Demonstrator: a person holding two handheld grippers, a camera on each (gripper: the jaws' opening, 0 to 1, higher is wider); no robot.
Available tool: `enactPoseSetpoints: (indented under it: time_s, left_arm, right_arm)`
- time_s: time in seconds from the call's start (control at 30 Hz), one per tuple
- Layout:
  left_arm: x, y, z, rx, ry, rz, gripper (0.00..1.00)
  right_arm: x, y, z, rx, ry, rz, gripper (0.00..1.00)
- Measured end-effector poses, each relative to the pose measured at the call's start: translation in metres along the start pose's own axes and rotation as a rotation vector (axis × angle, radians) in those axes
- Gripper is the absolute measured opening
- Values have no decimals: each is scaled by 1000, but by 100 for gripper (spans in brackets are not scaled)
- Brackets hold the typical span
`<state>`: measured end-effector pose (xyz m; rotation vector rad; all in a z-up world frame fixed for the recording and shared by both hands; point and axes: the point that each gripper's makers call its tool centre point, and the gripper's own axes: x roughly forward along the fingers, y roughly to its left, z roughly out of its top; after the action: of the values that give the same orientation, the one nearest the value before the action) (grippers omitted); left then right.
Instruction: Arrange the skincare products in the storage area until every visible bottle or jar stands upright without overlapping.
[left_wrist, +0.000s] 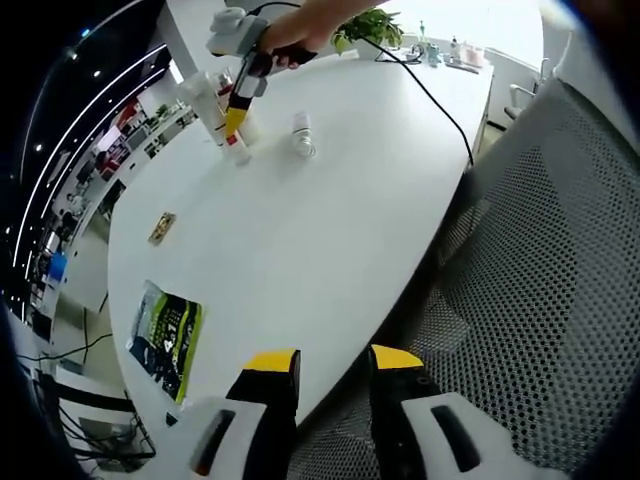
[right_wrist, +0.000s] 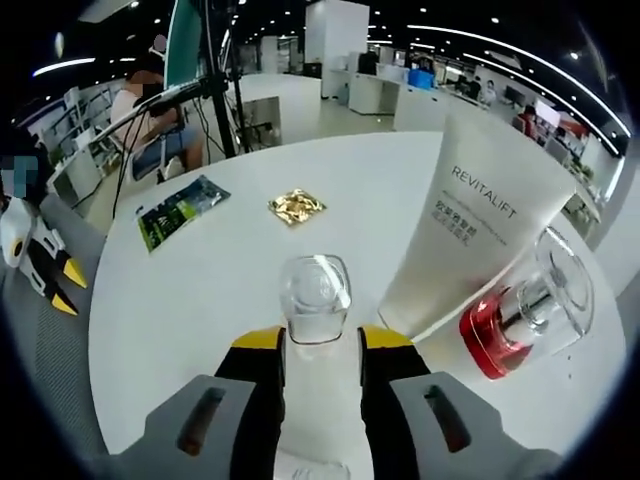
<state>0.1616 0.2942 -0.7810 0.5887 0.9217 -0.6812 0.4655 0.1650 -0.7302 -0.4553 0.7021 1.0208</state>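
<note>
Clear bottle (right_wrist: 316, 330) clamped between right gripper (right_wrist: 318, 352) jaws, long axis along jaws; tube (right_wrist: 480, 230) just right. Left gripper (left_wrist: 335, 365) released, far off.

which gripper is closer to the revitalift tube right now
Right. The right gripper, shut on a clear bottle, sits just beside the Revitalift tube. The left gripper hangs at the table's near edge, far across from it.

Left tool (left_wrist: 334, 372) open over worktop (left_wrist: 300, 240) near edge, beside mesh chair (left_wrist: 530, 290). Right tool (left_wrist: 237, 120) at far end among bottles; small bottle (left_wrist: 302, 135) just beside. Green packet (left_wrist: 168, 338) near left edge.
</note>
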Motion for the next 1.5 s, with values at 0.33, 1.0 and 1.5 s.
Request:
enactPoseSetpoints:
  time_s: [0.33,1.0,1.5]
  left_arm:
    - [0,0,-2,-2,11,0,28]
    - [1,0,-5,-3,25,0,28]
    - [0,0,-4,-2,24,2,28]
  right_arm:
    - [4,3,-6,331,-101,-153,36]
    - [24,-14,-10,612,-185,-392,32]
    - [22,-16,-12,496,-161,-416,23]
